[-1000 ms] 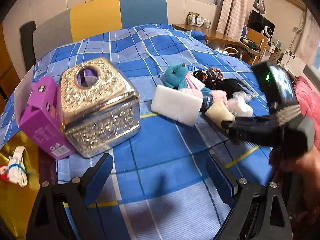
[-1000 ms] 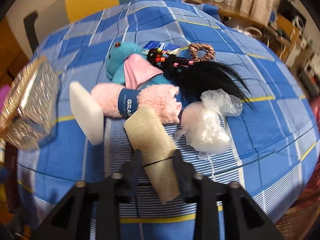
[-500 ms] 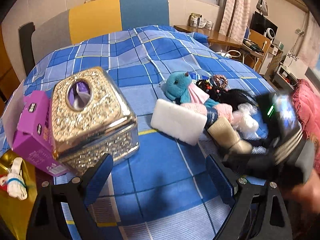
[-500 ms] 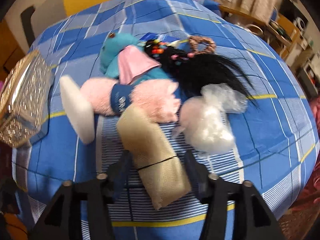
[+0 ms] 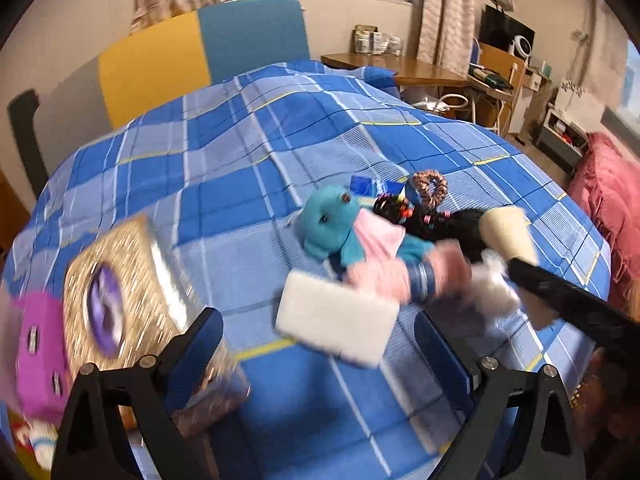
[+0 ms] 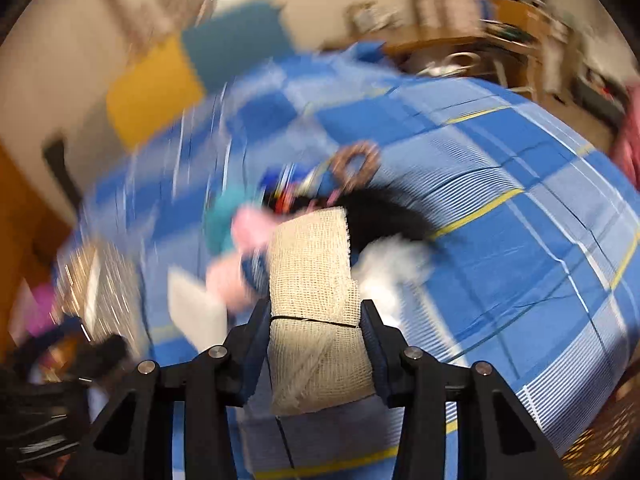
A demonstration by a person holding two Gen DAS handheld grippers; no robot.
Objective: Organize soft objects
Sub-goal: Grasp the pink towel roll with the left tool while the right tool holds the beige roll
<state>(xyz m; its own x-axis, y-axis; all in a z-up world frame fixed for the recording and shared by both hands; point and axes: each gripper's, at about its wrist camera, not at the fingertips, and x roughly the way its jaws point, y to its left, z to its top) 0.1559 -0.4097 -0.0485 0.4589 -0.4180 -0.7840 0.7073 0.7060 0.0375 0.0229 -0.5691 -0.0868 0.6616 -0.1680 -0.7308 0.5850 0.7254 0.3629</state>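
From my left wrist camera, the left gripper (image 5: 316, 344) sits at the bottom of the frame with its jaws spread wide and nothing between them. Just above it lies a white sponge block (image 5: 336, 330) on the blue plaid bedspread (image 5: 248, 184). At the left is the gold embossed tissue box (image 5: 124, 300), its oval top opening showing something purple inside; I cannot tell what it is. A magenta carton (image 5: 38, 352) touches its left side. Right of centre is the pile of soft things: a teal plush toy (image 5: 332, 222) with a pink flap, a pink fluffy roll with a blue band (image 5: 404, 276), a black hairpiece (image 5: 452, 220), a brown scrunchie (image 5: 430, 186) and a blurred white bag (image 5: 494, 292). At the right edge my right gripper (image 5: 576, 308) carries the beige bandage roll (image 5: 506, 230) above the pile

From my right wrist camera, the right gripper (image 6: 316, 328) fills the bottom centre, its jaws closing and pinching the bandage roll (image 6: 312, 288) on both sides, the roll upright and clear of the bedspread (image 6: 520, 240). Behind it the pile is smeared; the scrunchie (image 6: 356, 164) shows above the roll, the tissue box (image 6: 96, 280) at the left
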